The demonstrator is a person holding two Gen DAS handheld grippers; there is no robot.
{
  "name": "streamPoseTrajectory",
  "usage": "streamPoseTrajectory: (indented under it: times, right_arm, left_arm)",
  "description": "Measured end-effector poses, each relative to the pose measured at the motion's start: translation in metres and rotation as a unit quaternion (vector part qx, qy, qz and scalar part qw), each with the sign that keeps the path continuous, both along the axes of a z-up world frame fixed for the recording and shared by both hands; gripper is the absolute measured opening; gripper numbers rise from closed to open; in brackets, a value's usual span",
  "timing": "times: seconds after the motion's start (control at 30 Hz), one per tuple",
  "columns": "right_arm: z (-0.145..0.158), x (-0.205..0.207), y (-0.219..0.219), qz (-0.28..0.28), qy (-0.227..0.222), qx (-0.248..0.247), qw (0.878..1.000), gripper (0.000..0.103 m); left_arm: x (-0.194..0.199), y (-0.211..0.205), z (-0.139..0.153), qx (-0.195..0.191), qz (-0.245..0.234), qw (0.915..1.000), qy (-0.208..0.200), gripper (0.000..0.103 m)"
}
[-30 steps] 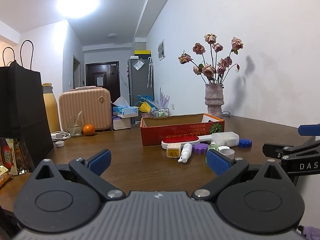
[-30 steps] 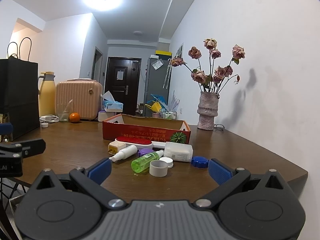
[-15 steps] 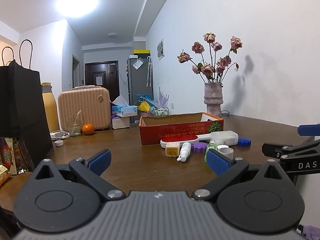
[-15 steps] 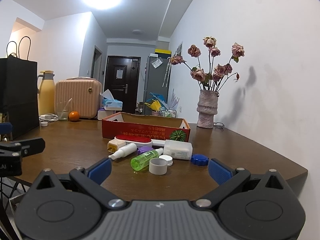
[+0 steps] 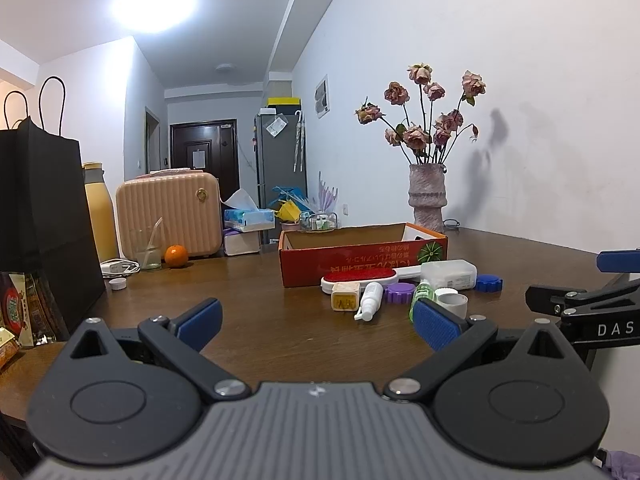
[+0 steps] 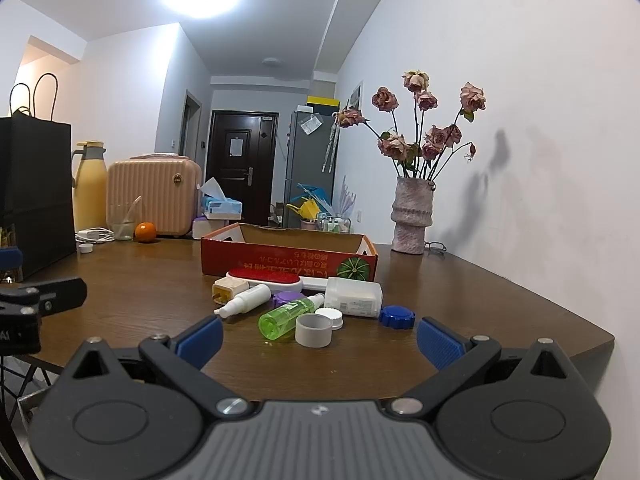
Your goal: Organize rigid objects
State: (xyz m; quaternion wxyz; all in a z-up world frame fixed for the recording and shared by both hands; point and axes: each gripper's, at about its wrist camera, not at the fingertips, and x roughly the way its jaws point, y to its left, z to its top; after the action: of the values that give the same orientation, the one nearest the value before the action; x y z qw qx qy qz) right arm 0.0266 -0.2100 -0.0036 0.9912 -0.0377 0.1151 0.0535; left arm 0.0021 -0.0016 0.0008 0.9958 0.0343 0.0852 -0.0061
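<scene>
Small rigid items are lying before the red cardboard box; left gripper and right gripper are hovering level, jaws spread, empty.

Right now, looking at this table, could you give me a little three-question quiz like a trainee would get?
1. True or false: the green bottle lies on its side.
2. Which sits nearest the right tool? A) orange B) grey ring C) vase
3. Fill in: the small items lie on the table in front of the red ____.

Key: 1 true; 2 B; 3 box. Both the right tool and the left tool are open and hold nothing.
</scene>
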Motion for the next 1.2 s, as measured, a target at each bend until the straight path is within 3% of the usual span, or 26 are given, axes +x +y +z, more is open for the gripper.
streamPoseTrajectory:
  times: [0.2, 0.3, 0.43, 0.53, 0.67, 0.9, 1.03, 1.2]
  right_arm:
    - [-0.005, 0.005, -0.001, 0.001, -0.005, 0.001, 1.0, 0.103]
    - [-0.012, 0.019, -0.005, -0.013, -0.013, 0.017, 1.0, 0.103]
    - [-0.025, 0.041, -0.012, -0.012, -0.036, 0.023, 0.999, 0.103]
    - [-0.035, 0.066, -0.019, 0.008, 0.001, 0.034, 0.999, 0.103]
    - [-0.044, 0.102, -0.023, 0.02, 0.058, 0.037, 0.997, 0.103]
    - [-0.052, 0.154, -0.026, 0.034, 0.099, 0.041, 0.994, 0.103]
    - [-0.056, 0.178, -0.028, 0.061, 0.117, 0.057, 0.99, 0.094]
    - [-0.058, 0.202, -0.031, 0.084, 0.135, 0.079, 0.984, 0.079]
  left_arm:
    - [0.015, 0.0, -0.005, 0.006, 0.012, 0.9999, -0.009, 0.103]
    - [0.045, -0.001, -0.013, 0.021, 0.031, 0.9992, 0.013, 0.103]
    - [0.072, 0.003, -0.027, 0.006, 0.036, 0.9993, 0.007, 0.103]
    - [0.091, 0.0, -0.032, 0.011, 0.031, 0.9988, 0.035, 0.103]
    - [0.115, -0.01, -0.036, 0.024, -0.011, 0.9973, 0.069, 0.103]
    - [0.162, -0.03, -0.039, 0.026, -0.049, 0.991, 0.122, 0.103]
    - [0.194, -0.031, -0.035, 0.027, -0.035, 0.9878, 0.149, 0.103]
    - [0.239, -0.023, -0.024, 0.008, -0.006, 0.988, 0.154, 0.103]
